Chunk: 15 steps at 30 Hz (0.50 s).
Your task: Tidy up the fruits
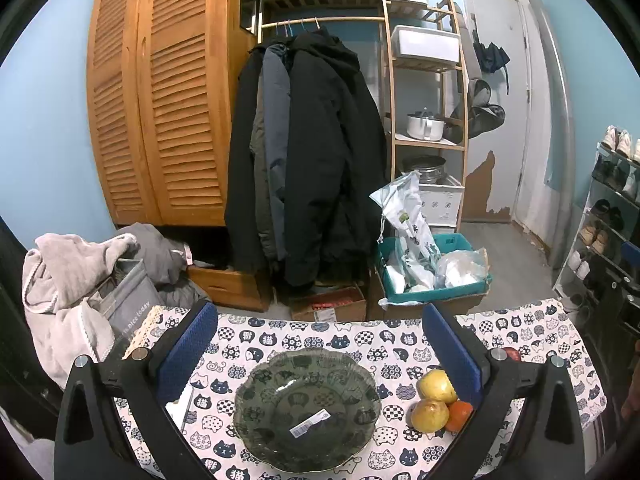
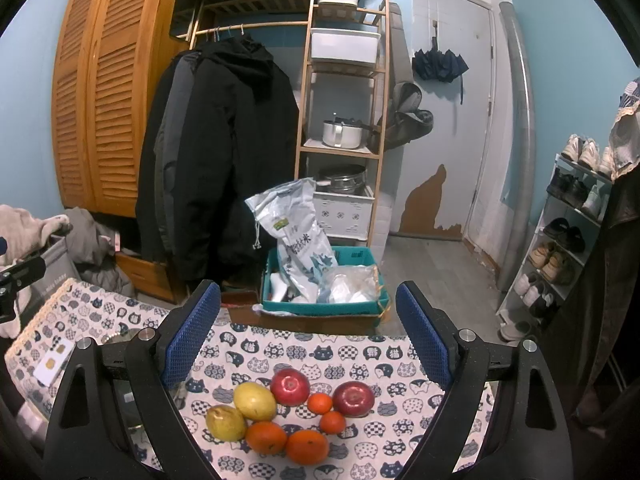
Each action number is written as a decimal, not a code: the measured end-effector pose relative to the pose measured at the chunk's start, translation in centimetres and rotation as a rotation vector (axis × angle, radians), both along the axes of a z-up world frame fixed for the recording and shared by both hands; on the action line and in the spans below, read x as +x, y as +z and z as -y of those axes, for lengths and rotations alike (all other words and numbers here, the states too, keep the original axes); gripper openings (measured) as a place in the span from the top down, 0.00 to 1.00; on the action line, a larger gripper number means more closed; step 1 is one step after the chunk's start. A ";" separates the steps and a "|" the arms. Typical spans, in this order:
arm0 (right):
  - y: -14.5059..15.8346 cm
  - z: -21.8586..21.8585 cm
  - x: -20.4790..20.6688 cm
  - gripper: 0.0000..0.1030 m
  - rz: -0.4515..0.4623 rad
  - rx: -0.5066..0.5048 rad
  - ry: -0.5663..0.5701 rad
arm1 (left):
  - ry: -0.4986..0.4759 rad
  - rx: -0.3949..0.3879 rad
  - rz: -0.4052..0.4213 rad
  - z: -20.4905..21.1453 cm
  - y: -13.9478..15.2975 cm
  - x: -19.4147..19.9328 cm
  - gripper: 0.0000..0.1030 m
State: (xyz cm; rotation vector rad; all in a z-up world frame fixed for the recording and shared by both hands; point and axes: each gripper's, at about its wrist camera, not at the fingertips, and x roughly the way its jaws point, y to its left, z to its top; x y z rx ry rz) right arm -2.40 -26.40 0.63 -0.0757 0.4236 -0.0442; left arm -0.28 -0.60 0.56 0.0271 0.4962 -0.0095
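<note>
The right gripper [image 2: 308, 336] hung above the near edge of the surface [image 2: 360, 344], tipped downward, its blue-padded fingers [image 2: 192, 332] spread fully apart with nothing between them. The fruit pile lay directly below and ahead of it, within the span of the fingers: two red apples [image 2: 290, 386], two yellow pears [image 2: 255, 401], two large oranges [image 2: 307, 446] and two small mandarins [image 2: 320, 403], eight pieces in all, mostly touching one another in a loose cluster on the cat-print cloth. The left gripper [image 1: 320, 344] was likewise wide open and empty, and it pointed at the dark green scalloped plate [image 1: 256, 384], which sat centred between its fingers with only a barcode sticker [image 1: 310, 422] inside. In the left wrist view the fruit lay to the right of the plate, just beside its rim, with part of the pile hidden behind the right-side finger. Judgement: the right gripper was the nearer to the fruit, the left the nearer to the plate, so the pick would fall to the right and the carry would run leftward. The fruit was round, smooth-skinned and glossy, without a marked long axis save the pears, slightly elongated. Packed contact suggested neighbours could roll when one was lifted.
</note>
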 end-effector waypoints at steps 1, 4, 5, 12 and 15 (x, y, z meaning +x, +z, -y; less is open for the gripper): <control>0.0 0.0 0.0 0.15 0.000 0.001 0.000 | 0.002 -0.001 0.000 0.0 0.0 0.0 0.00; 0.0 0.0 0.0 0.15 -0.001 0.001 0.001 | 0.000 -0.003 -0.002 -0.1 -0.2 -0.1 0.00; 0.0 0.0 0.0 0.15 0.001 0.001 0.000 | 0.002 -0.003 -0.005 -0.1 -0.2 -0.1 0.00; 0.0 0.0 0.0 0.15 0.002 0.003 0.001 | 0.005 -0.002 -0.007 -0.1 0.0 0.0 0.00; 0.0 0.0 0.0 0.15 0.002 0.003 0.000 | 0.004 -0.004 -0.006 -0.1 0.0 0.0 0.00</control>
